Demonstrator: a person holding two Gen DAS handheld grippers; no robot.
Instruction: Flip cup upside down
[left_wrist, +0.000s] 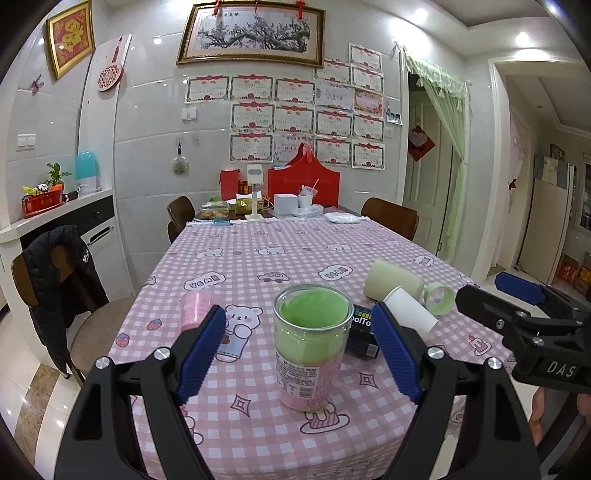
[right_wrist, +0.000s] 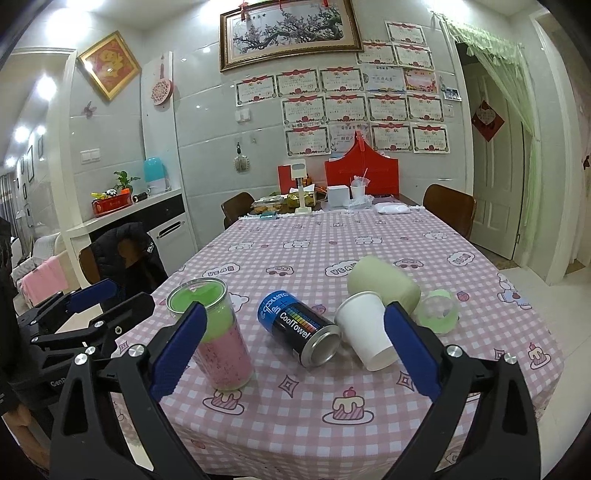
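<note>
Green-and-pink, the clear cup (left_wrist: 312, 347) stands upright, mouth up, on the checked cloth (left_wrist: 258, 258), between the fingers of the left tongs (left_wrist: 301, 354), which gape wide around it without touching and hold nothing. Right tongs (right_wrist: 295, 354) are spread just as wide and empty; between their fingers lie a can (right_wrist: 301, 328) and a white paper cup (right_wrist: 364, 332), both on their sides, with the clear cup just beside their left finger.

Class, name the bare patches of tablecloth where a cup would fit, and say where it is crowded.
Free: the near edge in front of the tall cup and can, and the wide middle stretch behind the lying cups. Crowded: can, white paper cup and beige cup cluster together, and the far end.
</note>
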